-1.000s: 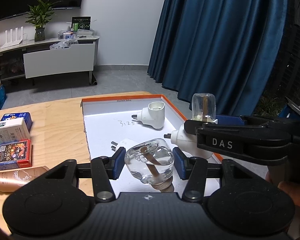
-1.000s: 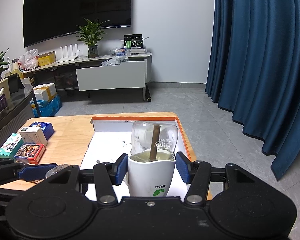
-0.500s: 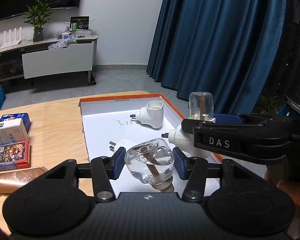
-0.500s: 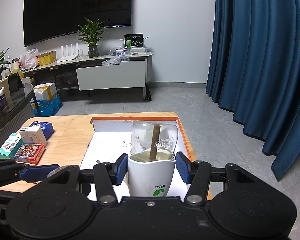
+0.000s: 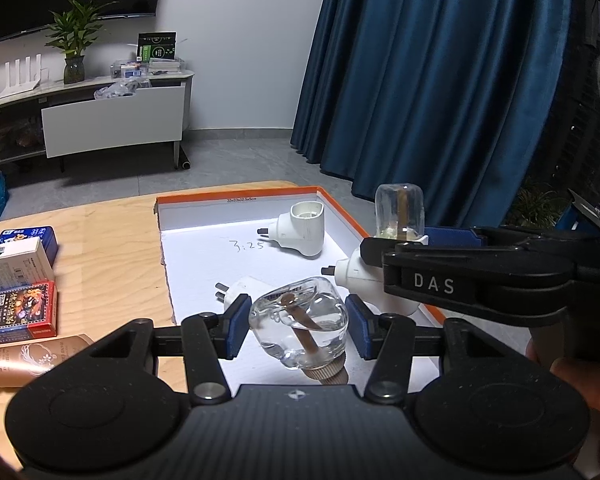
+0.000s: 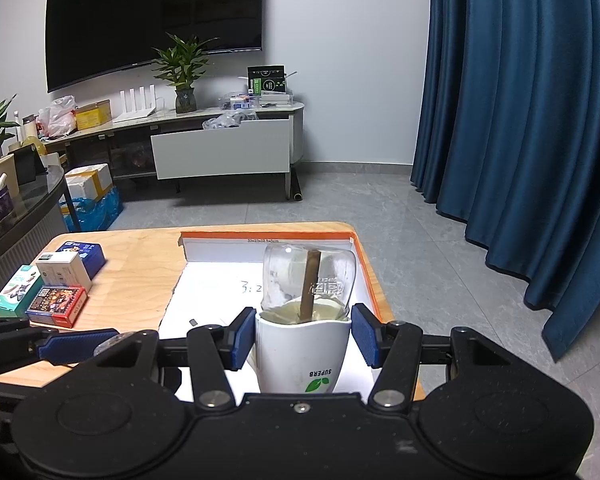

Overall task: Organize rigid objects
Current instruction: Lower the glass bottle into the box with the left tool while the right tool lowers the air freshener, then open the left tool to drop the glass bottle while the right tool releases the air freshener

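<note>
The left gripper (image 5: pixel 298 326) has its jaws clamped on a clear bottle (image 5: pixel 300 326), held tilted with its cap toward the camera, just above the near end of the tray (image 5: pixel 236 194). The right gripper (image 6: pixel 302 338) has its jaws clamped on a white heater (image 6: pixel 302 354) that carries a second bottle (image 6: pixel 310 282) upright in its socket, over the tray's right edge. Over the last second almost nothing has changed: both loads sit the same way in the jaws, and the view has only drifted slightly, so the pair seems to be pausing in the air, not placing. Inside the tray, one empty heater (image 5: pixel 302 228) lies on its side toward the far end, and another (image 5: pixel 240 290) lies just behind the left bottle. Judging by this, the left bottle probably belongs in an empty heater, and that step is not yet done. Boxes (image 5: pixel 20 280) lie on the counter (image 5: pixel 112 248) left of the tray.
</note>
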Action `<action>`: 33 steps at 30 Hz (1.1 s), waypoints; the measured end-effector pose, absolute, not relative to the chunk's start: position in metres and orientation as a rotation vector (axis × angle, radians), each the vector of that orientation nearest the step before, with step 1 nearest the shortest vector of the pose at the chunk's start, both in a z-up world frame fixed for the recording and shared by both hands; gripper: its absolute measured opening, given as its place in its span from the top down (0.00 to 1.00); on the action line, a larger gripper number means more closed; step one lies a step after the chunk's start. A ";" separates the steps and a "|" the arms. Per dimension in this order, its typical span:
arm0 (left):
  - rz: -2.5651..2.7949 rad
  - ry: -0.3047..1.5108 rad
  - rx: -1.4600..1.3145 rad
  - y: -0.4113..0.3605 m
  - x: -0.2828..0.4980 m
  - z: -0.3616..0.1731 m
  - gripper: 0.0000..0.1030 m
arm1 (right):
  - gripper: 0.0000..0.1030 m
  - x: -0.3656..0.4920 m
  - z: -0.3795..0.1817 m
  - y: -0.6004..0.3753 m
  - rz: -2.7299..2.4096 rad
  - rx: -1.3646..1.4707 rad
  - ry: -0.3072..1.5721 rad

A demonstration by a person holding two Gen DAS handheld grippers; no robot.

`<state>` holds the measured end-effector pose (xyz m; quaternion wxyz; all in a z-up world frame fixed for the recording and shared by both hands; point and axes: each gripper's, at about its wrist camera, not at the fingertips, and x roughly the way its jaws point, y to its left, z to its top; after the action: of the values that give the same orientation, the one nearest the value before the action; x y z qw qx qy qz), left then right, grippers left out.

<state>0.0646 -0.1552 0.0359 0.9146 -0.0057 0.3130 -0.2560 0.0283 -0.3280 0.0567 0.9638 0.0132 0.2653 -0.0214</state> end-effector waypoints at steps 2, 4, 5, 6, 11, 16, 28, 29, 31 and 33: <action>-0.528 0.644 -0.011 -0.156 0.065 0.036 0.50 | 0.38 0.029 0.057 -0.328 -0.042 0.027 0.538; -0.529 0.645 -0.010 -0.156 0.065 0.035 0.50 | 0.38 0.029 0.056 -0.328 -0.041 0.026 0.539; -0.530 0.645 -0.010 -0.156 0.066 0.035 0.50 | 0.38 0.028 0.055 -0.329 -0.041 0.026 0.540; -0.530 0.646 -0.009 -0.157 0.066 0.035 0.50 | 0.38 0.029 0.055 -0.329 -0.041 0.026 0.540; -0.534 0.647 -0.007 -0.157 0.067 0.034 0.50 | 0.38 0.030 0.051 -0.330 -0.038 0.025 0.544; -0.535 0.650 -0.003 -0.159 0.067 0.033 0.50 | 0.38 0.033 0.047 -0.331 -0.036 0.022 0.552; -0.537 0.655 0.006 -0.162 0.069 0.031 0.50 | 0.38 0.041 0.047 -0.332 -0.034 0.022 0.566; -0.537 0.656 0.006 -0.163 0.069 0.030 0.50 | 0.38 0.041 0.047 -0.332 -0.034 0.022 0.566; -0.537 0.657 0.007 -0.163 0.069 0.030 0.50 | 0.38 0.042 0.046 -0.332 -0.033 0.020 0.568; -0.538 0.659 0.009 -0.164 0.070 0.029 0.50 | 0.38 0.043 0.046 -0.332 -0.034 0.021 0.568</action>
<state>0.0698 -0.1637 0.0293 0.9110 0.0042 0.3195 -0.2608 0.0427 -0.3315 0.0458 0.9597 0.0102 0.2804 -0.0166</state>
